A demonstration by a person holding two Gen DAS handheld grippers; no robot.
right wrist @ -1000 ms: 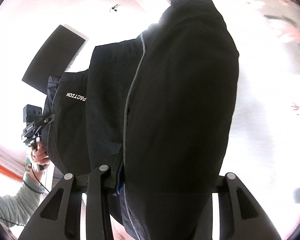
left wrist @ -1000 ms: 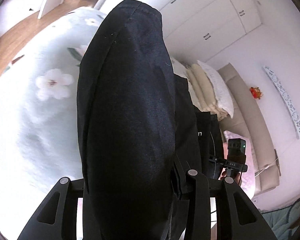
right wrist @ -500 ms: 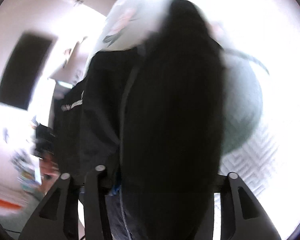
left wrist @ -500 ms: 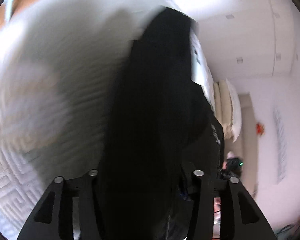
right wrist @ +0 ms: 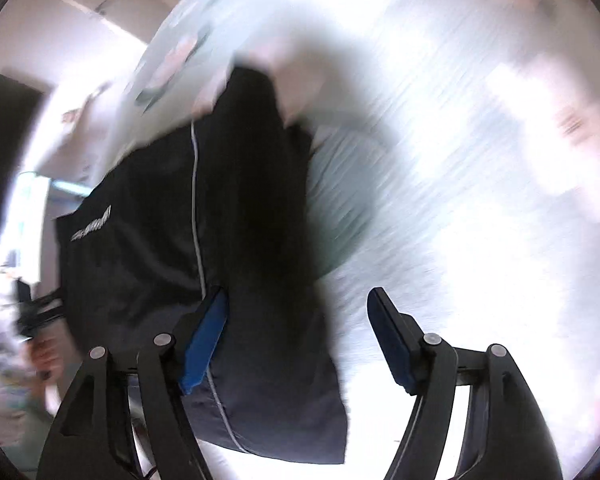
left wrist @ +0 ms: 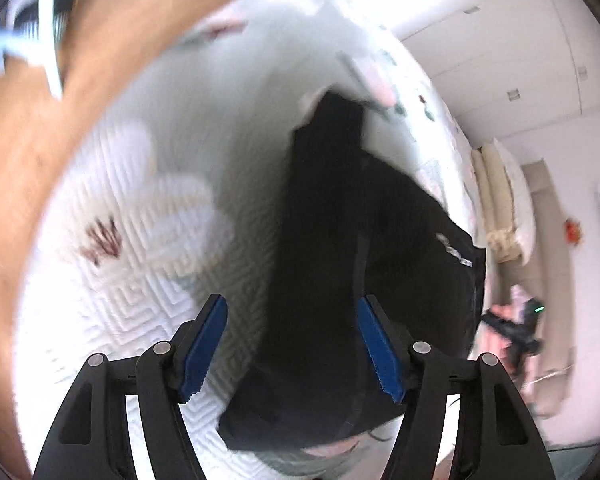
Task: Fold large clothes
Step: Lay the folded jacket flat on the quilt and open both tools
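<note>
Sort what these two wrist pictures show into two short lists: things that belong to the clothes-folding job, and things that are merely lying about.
Belongs to the job:
black garment with pale piping
left gripper, jaws open
right gripper, jaws open
quilted floral bedspread under the garment

Merely there:
stacked pillows
white wardrobe doors
wooden floor

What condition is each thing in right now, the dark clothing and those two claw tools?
Black garment: released, lying on the bed, partly folded.
Left gripper: open, fingers apart around the cloth.
Right gripper: open, cloth beside one finger.
Quilted bedspread: spread flat beneath the garment.
</note>
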